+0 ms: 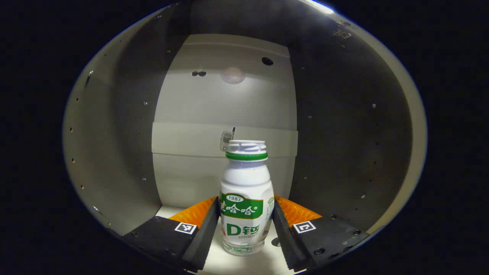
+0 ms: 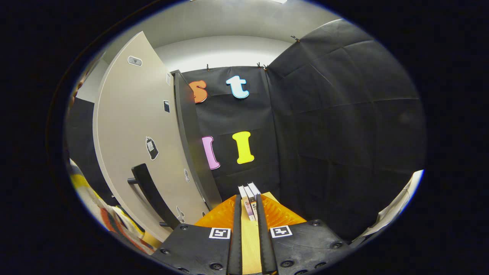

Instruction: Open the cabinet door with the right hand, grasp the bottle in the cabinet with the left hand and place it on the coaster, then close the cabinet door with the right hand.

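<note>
Already the cabinet door (image 2: 133,126) stands swung open. Inside the cabinet (image 1: 114,152), the left gripper (image 1: 246,229) straddles the upright bottle (image 1: 246,202), fingers apart at nine and three o'clock, seemingly unclamped. Coaster placement and door-closing remain. The right gripper (image 2: 249,236) hangs nearly closed, empty.

a small white bottle (image 1: 246,198) with a green neck ring and green label stands upright on the pale floor inside the cabinet (image 1: 225,99). the cabinet door (image 2: 137,130), pale with a dark bar handle (image 2: 151,193), stands swung open.
</note>
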### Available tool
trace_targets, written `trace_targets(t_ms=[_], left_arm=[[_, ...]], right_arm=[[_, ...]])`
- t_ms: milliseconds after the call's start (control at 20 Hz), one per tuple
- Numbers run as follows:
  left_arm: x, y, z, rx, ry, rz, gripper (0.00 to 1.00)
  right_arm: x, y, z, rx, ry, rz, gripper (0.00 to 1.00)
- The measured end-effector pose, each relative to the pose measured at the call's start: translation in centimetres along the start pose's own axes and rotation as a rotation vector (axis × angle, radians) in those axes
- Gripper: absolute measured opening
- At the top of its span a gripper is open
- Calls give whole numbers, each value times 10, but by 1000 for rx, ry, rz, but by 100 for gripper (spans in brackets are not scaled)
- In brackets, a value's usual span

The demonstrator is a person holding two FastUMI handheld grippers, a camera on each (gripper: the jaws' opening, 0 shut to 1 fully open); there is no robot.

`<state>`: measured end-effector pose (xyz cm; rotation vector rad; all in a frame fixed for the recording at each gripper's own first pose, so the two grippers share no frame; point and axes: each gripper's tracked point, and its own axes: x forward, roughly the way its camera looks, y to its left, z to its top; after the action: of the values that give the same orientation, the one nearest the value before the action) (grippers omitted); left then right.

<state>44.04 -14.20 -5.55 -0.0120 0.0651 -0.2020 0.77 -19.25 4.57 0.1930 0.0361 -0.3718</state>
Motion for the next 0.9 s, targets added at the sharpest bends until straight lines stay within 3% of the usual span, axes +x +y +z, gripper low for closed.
trace_targets(t_ms=[450, 700, 900], left_arm=[[-115, -3, 39, -5, -84, -120, 77], [-183, 8, 18, -12, -35, -194, 77], [-234, 26, 5, -21, -8, -230, 77]], right_arm=[[-42, 58, 1, -42, -46, 82, 23], [-90, 98, 0, -93, -80, 68, 23], [-117, 149, -9, -85, -85, 123, 23]])
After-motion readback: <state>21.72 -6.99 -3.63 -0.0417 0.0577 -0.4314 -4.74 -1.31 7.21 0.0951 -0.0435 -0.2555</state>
